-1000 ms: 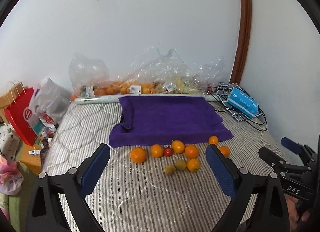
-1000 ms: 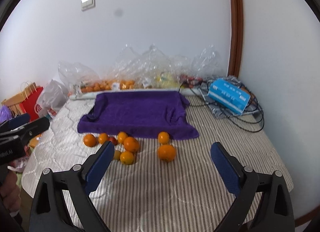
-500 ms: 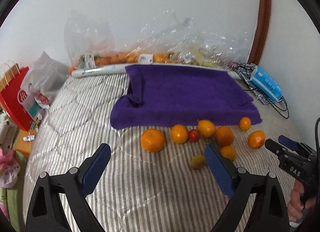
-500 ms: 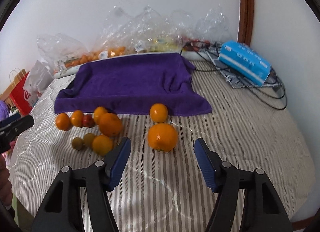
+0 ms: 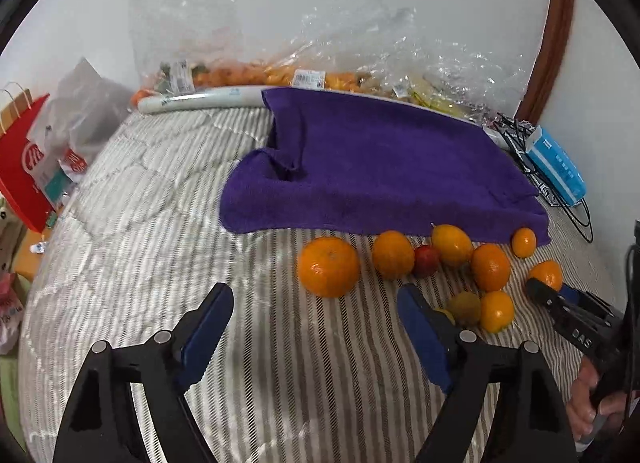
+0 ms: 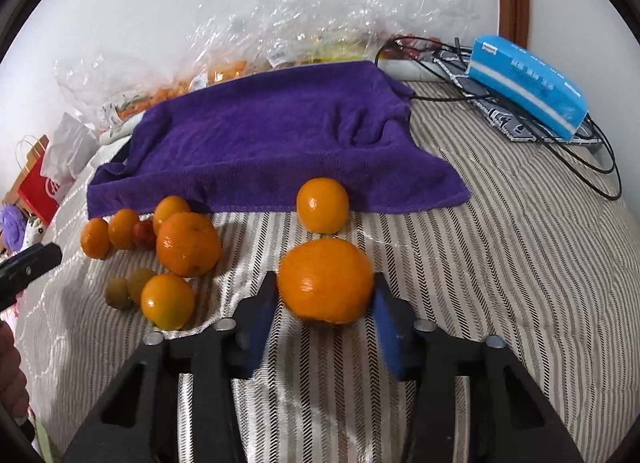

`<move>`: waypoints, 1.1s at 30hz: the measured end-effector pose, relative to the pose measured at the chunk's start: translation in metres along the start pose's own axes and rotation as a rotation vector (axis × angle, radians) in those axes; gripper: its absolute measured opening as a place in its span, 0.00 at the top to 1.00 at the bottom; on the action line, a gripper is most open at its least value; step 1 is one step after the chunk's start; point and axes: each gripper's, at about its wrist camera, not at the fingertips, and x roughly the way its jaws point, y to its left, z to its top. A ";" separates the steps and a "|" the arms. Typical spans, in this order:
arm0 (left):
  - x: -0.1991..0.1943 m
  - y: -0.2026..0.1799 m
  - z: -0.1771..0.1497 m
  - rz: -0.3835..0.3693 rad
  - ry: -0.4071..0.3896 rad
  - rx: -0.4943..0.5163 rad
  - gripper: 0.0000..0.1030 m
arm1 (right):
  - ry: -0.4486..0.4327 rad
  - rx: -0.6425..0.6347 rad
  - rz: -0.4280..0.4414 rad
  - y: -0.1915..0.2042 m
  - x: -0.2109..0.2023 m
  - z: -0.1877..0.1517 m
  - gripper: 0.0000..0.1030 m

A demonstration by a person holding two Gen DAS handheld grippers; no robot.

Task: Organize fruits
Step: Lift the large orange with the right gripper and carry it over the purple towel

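Observation:
Several oranges lie in a loose row on the striped bed in front of a purple towel [image 5: 380, 167] [image 6: 272, 143]. My left gripper [image 5: 314, 297] has its jaws closing with nothing between them; the leftmost big orange [image 5: 328, 266] lies just past its tips. My right gripper [image 6: 326, 283] has its jaws closing around another large orange [image 6: 326, 281], and the blue pads [image 6: 384, 315] meet its sides. In the left wrist view that right gripper [image 5: 554, 292] shows at the far right, with its orange [image 5: 546, 275] at its tips. A smaller orange [image 6: 323, 205] sits just beyond.
More oranges [image 5: 490, 266], a small red fruit [image 5: 425, 261] and greenish fruits [image 5: 464, 307] cluster between the grippers. Clear plastic bags of fruit [image 5: 280, 75] line the wall. A blue box [image 6: 528, 83] on black cables sits right; a red paper bag [image 5: 20, 167] stands off the bed's left side.
Both grippers have come down and closer to the fruit. The right jaws have narrowed from wide apart to the large orange's sides. The left jaws have narrowed a little.

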 end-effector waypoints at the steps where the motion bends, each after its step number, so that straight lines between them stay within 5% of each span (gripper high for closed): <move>1: 0.004 -0.001 0.001 -0.008 0.003 0.007 0.23 | 0.000 -0.002 0.002 0.000 -0.001 -0.001 0.57; 8: 0.032 -0.009 0.004 0.033 0.014 0.056 0.26 | -0.012 -0.024 0.026 -0.001 -0.011 -0.011 0.58; 12: 0.042 -0.004 0.004 0.019 0.012 0.044 0.41 | -0.029 -0.040 0.031 0.001 -0.012 -0.012 0.58; 15: 0.044 -0.004 0.003 -0.014 -0.008 0.049 0.62 | -0.028 -0.052 0.048 0.003 -0.012 -0.012 0.58; 18: 0.043 -0.004 0.002 -0.063 -0.008 0.050 0.61 | -0.040 -0.041 0.064 0.000 -0.014 -0.012 0.58; 33: 0.016 0.007 -0.010 -0.073 -0.010 0.008 0.62 | -0.097 -0.061 0.088 0.008 -0.027 -0.014 0.58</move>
